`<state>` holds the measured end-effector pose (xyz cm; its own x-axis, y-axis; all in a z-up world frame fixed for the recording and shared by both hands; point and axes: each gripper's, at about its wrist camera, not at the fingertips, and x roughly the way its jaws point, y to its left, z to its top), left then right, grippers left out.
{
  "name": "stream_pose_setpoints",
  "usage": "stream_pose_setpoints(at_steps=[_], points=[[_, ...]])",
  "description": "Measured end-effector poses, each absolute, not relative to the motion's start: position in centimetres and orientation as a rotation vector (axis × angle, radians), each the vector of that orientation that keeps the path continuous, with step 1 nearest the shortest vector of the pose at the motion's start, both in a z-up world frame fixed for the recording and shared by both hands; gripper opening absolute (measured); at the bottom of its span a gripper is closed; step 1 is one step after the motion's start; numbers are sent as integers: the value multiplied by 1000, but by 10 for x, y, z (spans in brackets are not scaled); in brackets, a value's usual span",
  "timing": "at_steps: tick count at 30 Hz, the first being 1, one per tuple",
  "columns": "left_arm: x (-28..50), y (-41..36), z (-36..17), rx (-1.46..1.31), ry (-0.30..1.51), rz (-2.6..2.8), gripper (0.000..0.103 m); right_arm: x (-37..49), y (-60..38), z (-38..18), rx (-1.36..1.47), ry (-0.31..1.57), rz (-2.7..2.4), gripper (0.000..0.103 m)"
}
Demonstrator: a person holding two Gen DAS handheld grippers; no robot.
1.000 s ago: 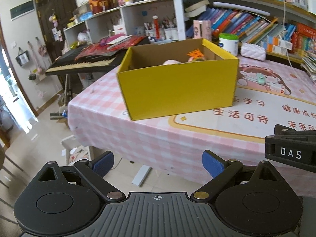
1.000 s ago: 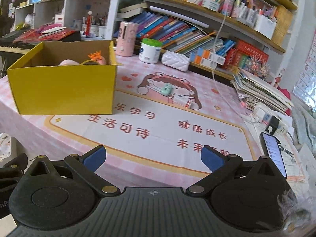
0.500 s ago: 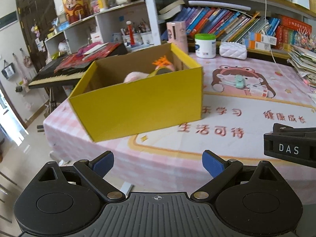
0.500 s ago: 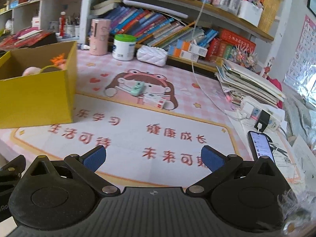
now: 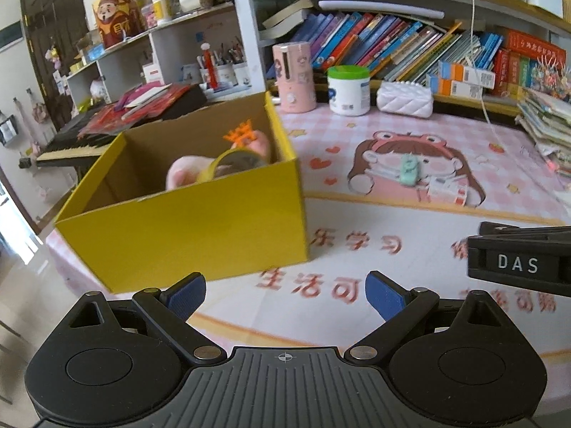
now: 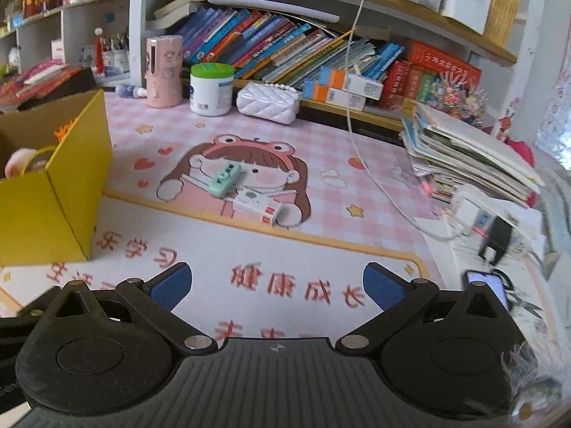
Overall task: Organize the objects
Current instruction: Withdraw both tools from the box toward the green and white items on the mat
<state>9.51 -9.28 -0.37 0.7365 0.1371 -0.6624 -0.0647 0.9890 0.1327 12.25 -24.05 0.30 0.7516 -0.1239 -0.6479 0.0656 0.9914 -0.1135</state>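
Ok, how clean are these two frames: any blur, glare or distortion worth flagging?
Left wrist view: strong fisheye bending the shelves; the yellow box and mat lettering look slightly smeared. Right wrist view: same curvature, printed characters near the right gripper soft; the phone screen glows, unreadable.

One yellow box (image 5: pixel 200 228), one mint case (image 6: pixel 225 175), one white carton (image 6: pixel 258 207) and two canisters are sitting here.

A pink checked worktop (image 6: pixel 374 164) carries a cartoon mat (image 6: pixel 221 249). The yellow box (image 6: pixel 43 207) sits at nine o'clock, a mint case (image 6: pixel 225 175) and white packet (image 6: pixel 257 206) centrally, stacked papers (image 6: pixel 471 157) at three o'clock.
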Motion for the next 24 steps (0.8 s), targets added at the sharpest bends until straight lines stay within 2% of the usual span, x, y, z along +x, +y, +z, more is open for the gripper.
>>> stream_pose_setpoints(at_steps=[24], points=[[137,-145,-10,62,748,179,97,184,-297,0,-22,701,113,98]])
